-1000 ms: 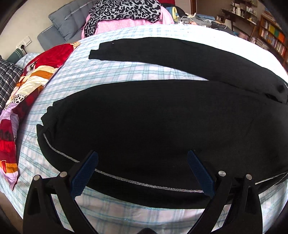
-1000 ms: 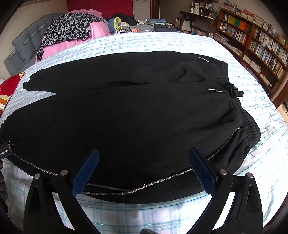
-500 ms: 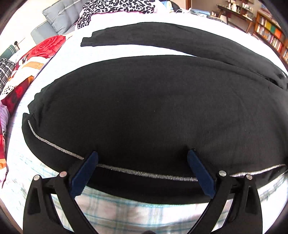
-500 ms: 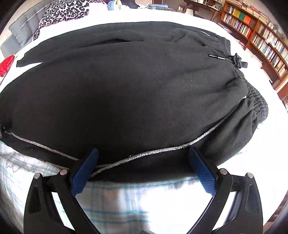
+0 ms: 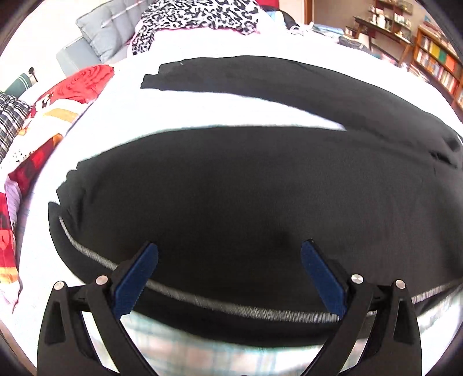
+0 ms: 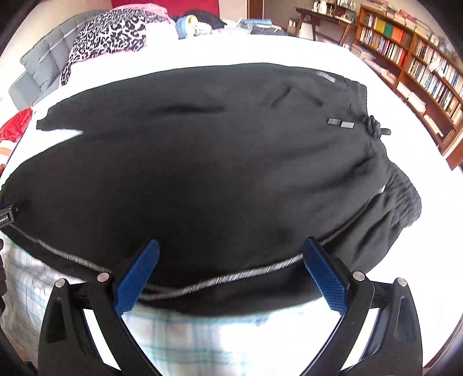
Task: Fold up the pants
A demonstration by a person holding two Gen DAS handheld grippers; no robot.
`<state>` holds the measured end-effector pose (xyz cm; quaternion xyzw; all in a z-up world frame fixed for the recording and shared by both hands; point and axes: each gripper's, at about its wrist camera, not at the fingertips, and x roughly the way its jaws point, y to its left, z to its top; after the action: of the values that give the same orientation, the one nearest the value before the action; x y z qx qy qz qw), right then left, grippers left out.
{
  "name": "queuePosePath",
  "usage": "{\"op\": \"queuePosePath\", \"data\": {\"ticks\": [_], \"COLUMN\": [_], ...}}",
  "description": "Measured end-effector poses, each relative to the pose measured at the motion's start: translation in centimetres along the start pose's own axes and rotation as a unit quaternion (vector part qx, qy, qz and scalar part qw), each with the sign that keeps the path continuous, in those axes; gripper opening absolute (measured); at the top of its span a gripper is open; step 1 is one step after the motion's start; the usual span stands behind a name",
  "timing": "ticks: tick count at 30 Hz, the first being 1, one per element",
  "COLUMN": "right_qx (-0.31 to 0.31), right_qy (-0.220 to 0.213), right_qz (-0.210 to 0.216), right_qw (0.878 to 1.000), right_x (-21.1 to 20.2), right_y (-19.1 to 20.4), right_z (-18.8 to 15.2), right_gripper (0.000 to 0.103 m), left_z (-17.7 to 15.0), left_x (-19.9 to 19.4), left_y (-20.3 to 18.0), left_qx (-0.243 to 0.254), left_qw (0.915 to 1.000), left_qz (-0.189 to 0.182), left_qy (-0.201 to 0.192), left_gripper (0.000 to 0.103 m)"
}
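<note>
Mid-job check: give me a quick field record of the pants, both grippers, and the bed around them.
pants: black, spread flat on the bed, legs apart, not yet folded
waistband: at the right end, drawstring knotted
silver stripe: along the near leg's edge
left gripper: open, over near leg edge
right gripper: open, over the near edge by the hip
bed sheet: pale plaid
clutter: leopard-print cloth at the far side

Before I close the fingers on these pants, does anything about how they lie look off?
The black pants lie mostly flat on the bed, but the two legs splay apart toward the cuffs, with sheet showing between them. The waistband is bunched at the near corner. Both grippers hang open over the near side seam.
</note>
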<state>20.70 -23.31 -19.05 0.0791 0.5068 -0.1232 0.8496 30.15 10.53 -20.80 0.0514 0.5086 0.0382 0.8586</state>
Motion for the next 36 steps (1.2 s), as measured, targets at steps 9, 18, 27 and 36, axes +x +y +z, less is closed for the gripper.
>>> {"op": "queuePosePath", "data": {"ticks": [9,18,27,36], "right_qx": [0.024,0.089,0.152,0.255], "right_qy": [-0.010,-0.027,-0.057,-0.029], "right_qz": [-0.027,-0.059,-0.098,-0.057], "right_qw": [0.999,0.994,0.982,0.965], "right_x": [1.7,3.8,5.7,9.7], "right_y": [-2.5,-9.5,-16.9,-23.8], "right_z": [6.0,12.6,19.3,22.1], "right_gripper": [0.100,0.100,0.100,0.095], "left_z": [7.8,17.6,24.6,28.0], "left_x": [3.2,6.8,11.8,15.1], "left_y": [2.1,2.6,3.9,8.5], "left_qx": [-0.010,0.005,-0.014,-0.064], "left_qw": [0.9999,0.9989,0.9994,0.9965], "left_qz": [0.006,0.025,0.019,0.053], "left_qy": [-0.010,-0.041,-0.027,-0.012], "left_gripper": [0.098,0.098,0.098,0.098]}}
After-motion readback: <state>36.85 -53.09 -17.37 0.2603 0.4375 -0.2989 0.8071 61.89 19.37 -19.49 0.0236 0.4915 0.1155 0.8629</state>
